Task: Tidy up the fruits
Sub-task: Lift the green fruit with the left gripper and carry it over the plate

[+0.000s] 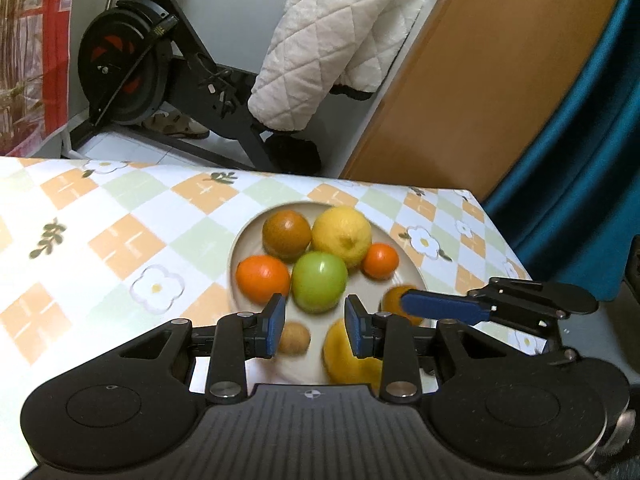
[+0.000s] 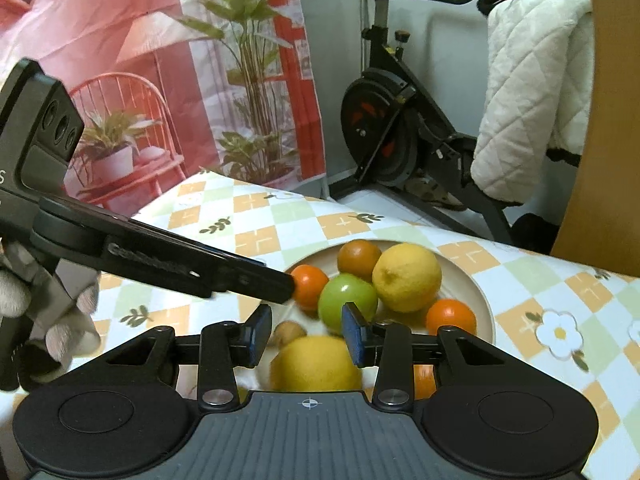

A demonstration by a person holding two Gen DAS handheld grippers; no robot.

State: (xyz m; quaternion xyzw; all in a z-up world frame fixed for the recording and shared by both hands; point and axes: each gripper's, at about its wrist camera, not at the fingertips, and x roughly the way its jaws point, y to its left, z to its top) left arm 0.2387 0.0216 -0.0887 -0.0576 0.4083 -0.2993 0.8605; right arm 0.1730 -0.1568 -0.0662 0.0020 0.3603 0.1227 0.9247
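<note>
A checked orange-and-green flowered tablecloth (image 1: 120,240) carries a round beige plate (image 1: 404,276) of fruit; a black exercise bike (image 1: 132,76) stands behind. Both the left gripper (image 1: 316,328) and the right gripper (image 2: 306,334) hover narrowly parted, empty.

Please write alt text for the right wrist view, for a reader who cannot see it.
The right gripper, empty with jaws apart, hovers over a plate of fruit: green apple, lemon and oranges. The left gripper reaches in from the left, above a checked tablecloth.
</note>
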